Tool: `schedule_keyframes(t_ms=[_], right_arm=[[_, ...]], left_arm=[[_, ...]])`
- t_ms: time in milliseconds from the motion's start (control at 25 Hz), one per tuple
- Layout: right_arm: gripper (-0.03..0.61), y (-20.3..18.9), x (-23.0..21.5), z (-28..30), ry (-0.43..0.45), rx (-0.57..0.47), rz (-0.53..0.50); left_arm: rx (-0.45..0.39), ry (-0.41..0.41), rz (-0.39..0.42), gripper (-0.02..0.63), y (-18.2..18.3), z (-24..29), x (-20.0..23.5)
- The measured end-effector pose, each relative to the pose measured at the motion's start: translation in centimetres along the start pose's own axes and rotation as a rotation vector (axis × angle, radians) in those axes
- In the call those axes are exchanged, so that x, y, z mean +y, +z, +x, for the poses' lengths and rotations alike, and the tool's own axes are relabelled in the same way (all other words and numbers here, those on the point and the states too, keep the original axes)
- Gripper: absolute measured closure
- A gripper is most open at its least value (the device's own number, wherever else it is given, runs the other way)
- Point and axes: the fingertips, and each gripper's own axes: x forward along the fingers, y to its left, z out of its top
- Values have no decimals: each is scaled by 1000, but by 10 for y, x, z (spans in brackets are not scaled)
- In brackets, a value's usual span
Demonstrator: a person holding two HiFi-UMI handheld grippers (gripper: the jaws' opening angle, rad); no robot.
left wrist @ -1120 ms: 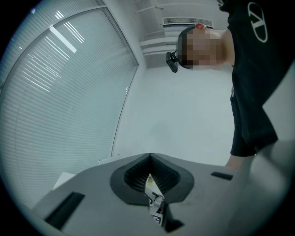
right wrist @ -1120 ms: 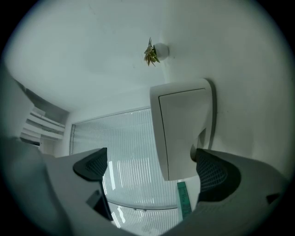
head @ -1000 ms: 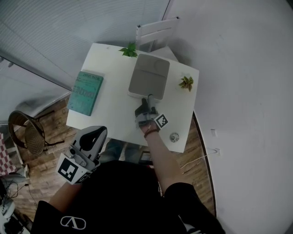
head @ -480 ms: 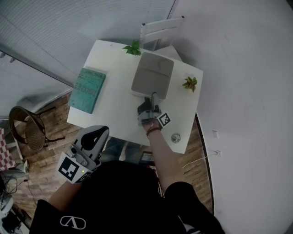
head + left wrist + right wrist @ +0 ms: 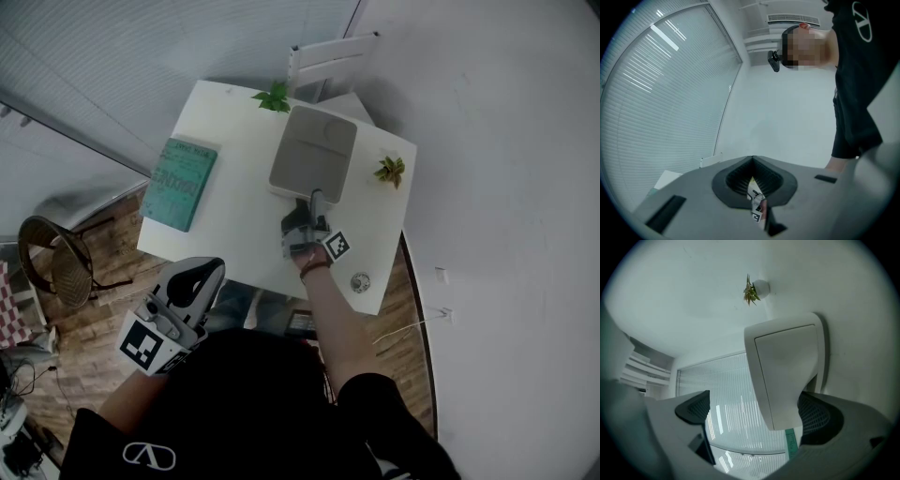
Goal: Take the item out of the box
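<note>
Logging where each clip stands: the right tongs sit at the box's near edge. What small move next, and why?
Probably close the right tongs on the near edge of the box. In the right gripper view they stand apart with that edge between them, and the box looks closed. The left tongs are shut, off the table.

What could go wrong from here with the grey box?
1. Only the right gripper is at the grey box, jaws apart around its near edge. The left gripper is shut and held off the table, so the box may slide or lift whole instead of opening.
2. The small plant stands close beside the box and might get knocked over.
</note>
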Motion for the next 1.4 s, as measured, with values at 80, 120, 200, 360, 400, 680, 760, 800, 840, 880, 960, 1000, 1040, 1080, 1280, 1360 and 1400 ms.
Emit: schedule_keyframes(t_ms=[80, 120, 200, 360, 400, 680, 760, 800, 840, 880, 960, 1000, 1040, 1080, 1280, 1360, 1400], right_arm=[[6, 0, 0, -1, 0, 2, 4], [6, -1, -1, -1, 1, 3, 7], [6, -2, 0, -2, 6, 6, 12], [6, -5, 2, -4, 9, 18, 15], [6, -5, 2, -5, 9, 20, 15], [9, -13, 5, -17, 17, 35, 21], [11, -16, 5, -20, 19, 42, 24], [11, -17, 5, -22, 20, 46, 25], [11, -19, 6, -23, 21, 51, 26], [13, -20, 6, -25, 23, 55, 26], [14, -23, 5, -29, 23, 59, 32], [14, -24, 5, -31, 21, 58, 38], [15, -26, 6, -33, 21, 57, 44], [15, -27, 6, -35, 21, 56, 49], [15, -33, 9, -46, 29, 58, 59], [15, -34, 11, -52, 24, 57, 66], [15, -34, 11, -54, 22, 58, 64]], left_arm=[[2, -1, -1, 609, -1, 1, 0], [3, 0, -3, 609, -1, 1, 0], [3, 1, -6, 609, -2, 1, 1], [-15, 5, -4, 609, 3, 4, 1], [-21, 6, -3, 609, 4, 5, 1], [-5, -6, -13, 609, -1, 6, -2], [-34, 0, -5, 609, 7, 10, 0], [-34, 0, -6, 609, 7, 11, 0], [-25, -3, -9, 609, 4, 10, 0], [-27, -4, -9, 609, 4, 11, -1], [-58, 0, -2, 609, 11, 15, -1], [-58, -2, -5, 609, 11, 15, -2], [-43, -8, -12, 609, 7, 14, -2], [-26, -13, -17, 609, 2, 12, -3], [-72, -6, 1, 609, 15, 18, -1], [-67, -6, 1, 609, 13, 18, -2], [-58, -9, -3, 609, 11, 17, -2]])
